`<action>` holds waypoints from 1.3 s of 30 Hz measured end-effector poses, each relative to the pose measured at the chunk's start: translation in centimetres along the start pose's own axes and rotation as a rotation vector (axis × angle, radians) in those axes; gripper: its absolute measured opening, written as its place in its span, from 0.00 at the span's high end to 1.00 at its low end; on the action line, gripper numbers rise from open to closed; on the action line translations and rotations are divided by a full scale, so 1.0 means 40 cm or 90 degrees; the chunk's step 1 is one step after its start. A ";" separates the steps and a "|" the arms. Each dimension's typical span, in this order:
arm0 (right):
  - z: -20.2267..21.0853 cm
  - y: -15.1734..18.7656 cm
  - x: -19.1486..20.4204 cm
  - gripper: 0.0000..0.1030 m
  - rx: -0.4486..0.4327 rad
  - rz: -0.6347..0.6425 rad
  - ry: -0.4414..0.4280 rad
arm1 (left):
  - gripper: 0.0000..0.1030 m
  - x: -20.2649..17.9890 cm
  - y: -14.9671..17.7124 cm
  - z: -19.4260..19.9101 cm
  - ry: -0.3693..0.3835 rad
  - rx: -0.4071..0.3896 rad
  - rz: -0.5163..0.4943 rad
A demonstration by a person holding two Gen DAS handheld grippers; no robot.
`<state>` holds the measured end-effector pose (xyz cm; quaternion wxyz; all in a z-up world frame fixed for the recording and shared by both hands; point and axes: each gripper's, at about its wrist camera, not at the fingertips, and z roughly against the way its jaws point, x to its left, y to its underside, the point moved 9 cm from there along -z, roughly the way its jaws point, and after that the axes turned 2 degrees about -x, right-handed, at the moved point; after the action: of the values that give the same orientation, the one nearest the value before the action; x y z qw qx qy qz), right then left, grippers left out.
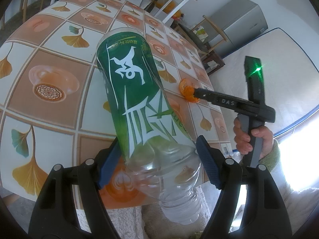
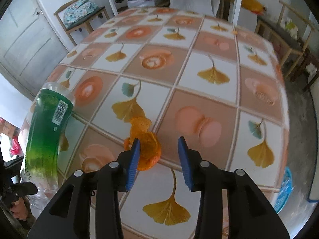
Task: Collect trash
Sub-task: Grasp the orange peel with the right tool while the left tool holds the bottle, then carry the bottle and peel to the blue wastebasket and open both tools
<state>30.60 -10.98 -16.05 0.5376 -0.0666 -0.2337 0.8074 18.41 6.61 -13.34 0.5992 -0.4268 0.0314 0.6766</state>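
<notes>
1. Left tool (image 1: 157, 165) is pinching a plastic bottle (image 1: 139, 99) between its blue pads, down at the clear lower part. The green label runs up and away from the tool, and the bottle is tilted over the desk (image 1: 49, 63).
2. Right tool (image 2: 158, 157) has its pads spread wide, nothing gripped. Its left pad is right up against an orange peel (image 2: 146, 139); can't tell if it's actually touching.
3. That peel lies on the desk near the front edge, mostly between the spread pads and slightly left.
4. Beyond the right tool it's just the ginkgo-leaf pattern, then a wooden chair (image 2: 79, 18) past the far left corner.
</notes>
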 end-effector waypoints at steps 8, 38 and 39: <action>-0.010 0.015 0.047 0.78 -0.001 0.023 -0.014 | 0.30 -0.001 -0.002 -0.007 -0.006 0.010 0.011; 0.253 0.079 -0.060 0.92 -0.124 -0.121 -0.077 | 0.33 -0.111 0.015 0.093 -0.018 -0.036 0.033; 0.282 0.095 -0.081 0.92 -0.139 -0.135 -0.079 | 0.33 -0.123 0.013 0.095 -0.016 -0.036 0.026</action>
<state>24.72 -18.54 -8.28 0.5941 -0.0497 -0.3582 0.7186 15.53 4.70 -8.13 0.5732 -0.4346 0.0133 0.6946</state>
